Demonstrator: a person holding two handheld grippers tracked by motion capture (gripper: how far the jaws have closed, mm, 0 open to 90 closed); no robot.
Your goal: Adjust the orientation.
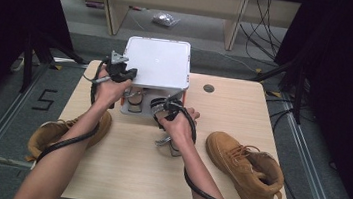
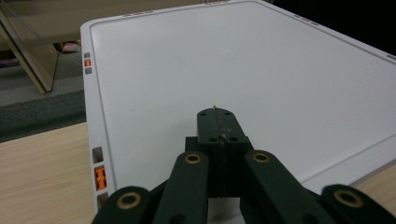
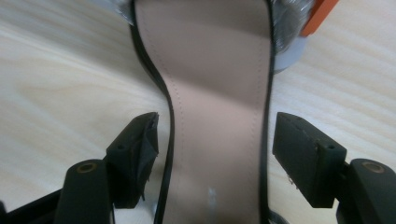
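Left third of the high view: a tan boot (image 1: 60, 134) sits at the table's (image 1: 130, 175) left edge, partly under the left forearm. Left gripper (image 1: 119, 71) is just above it, at the near left corner of the white box lid (image 1: 157, 62). In the left gripper view its jaws are pressed flat together with nothing between them, tips over the white lid (image 2: 243, 70), small orange clips (image 2: 100, 178) on the lid's left rim.

Centre of the high view: right gripper (image 1: 165, 105) is at the open front of the rack under the lid. In the right gripper view its jaws stand wide apart, and a shoe sole, beige insole (image 3: 219, 93) with black edging, runs up between them; pads look just clear of the edges. An orange bit (image 3: 320, 16) is in the upper right corner.

Right third of the high view: second tan boot (image 1: 247, 168) lies on its side, lower right of the table, well apart from both grippers.
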